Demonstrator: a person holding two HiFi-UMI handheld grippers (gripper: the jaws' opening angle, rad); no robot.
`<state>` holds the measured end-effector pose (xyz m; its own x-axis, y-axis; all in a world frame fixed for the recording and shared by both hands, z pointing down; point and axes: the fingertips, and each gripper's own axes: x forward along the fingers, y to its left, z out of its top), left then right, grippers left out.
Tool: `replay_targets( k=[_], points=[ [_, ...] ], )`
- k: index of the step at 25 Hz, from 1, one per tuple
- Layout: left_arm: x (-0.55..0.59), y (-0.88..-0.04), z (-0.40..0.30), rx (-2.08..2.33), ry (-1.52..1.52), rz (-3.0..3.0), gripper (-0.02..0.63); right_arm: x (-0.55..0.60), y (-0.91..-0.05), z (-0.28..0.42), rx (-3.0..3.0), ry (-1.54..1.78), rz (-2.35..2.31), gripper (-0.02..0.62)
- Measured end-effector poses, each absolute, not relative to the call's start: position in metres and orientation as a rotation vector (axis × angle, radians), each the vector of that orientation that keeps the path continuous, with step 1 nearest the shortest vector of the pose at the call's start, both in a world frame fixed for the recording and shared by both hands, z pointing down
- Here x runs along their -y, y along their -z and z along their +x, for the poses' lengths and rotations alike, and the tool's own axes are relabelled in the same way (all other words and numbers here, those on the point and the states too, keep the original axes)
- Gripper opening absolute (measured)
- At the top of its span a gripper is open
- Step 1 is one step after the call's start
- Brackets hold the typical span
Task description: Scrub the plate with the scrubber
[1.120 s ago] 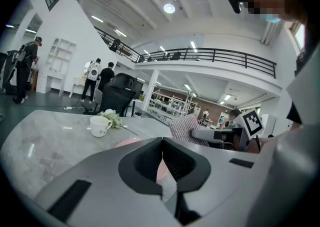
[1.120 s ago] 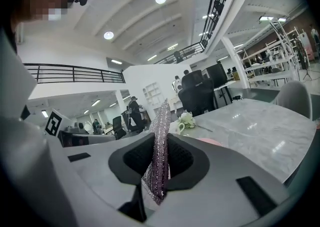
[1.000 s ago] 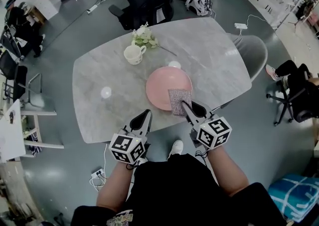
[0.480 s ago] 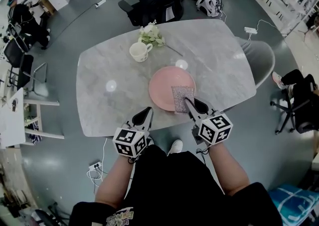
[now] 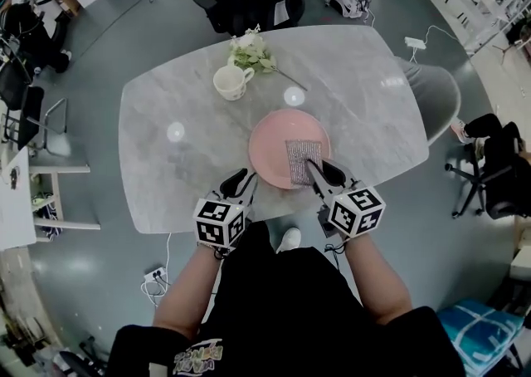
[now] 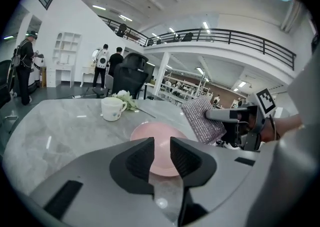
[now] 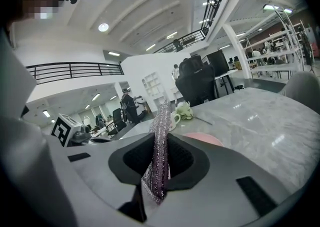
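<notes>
Head view, looking steeply down: a person stands at the near edge of a grey marble table, both bare forearms reaching forward, a gripper in each hand, each pointing ahead and somewhat downward. A pink plate lies flat on the table near that edge. The right gripper reaches over the plate's near rim and holds a silvery scrubber above the plate; whether it touches the plate is not clear. The left gripper sits over the table edge, just beside the plate's left side. Farther back stand a white mug and a sprig of flowers, close together.

Left gripper view: the two dark jaws stand apart with a clear gap – they have just been opening – and grip nothing. The plate shows through the gap, lying farther on and untouched. To the right, the scrubber hangs tilted in the other gripper's tip, above the plate.

Right gripper view: the jaws are clamped on the scrubber, which stands on edge between the pads and sticks out past them. Beyond, the plate shows low at right – the mug and flowers behind it
</notes>
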<state>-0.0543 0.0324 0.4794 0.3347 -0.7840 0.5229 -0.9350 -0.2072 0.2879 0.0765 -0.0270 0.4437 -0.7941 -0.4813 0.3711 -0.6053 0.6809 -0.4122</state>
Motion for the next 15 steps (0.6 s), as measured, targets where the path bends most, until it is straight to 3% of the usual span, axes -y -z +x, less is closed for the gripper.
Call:
replay_targets(
  k=[15],
  points=[
    [0.037, -0.580, -0.091, 1.359, -0.507, 1.902, 0.133, 0.074, -0.511, 0.009, 2.477, -0.622, 0.676, 0.074]
  ],
)
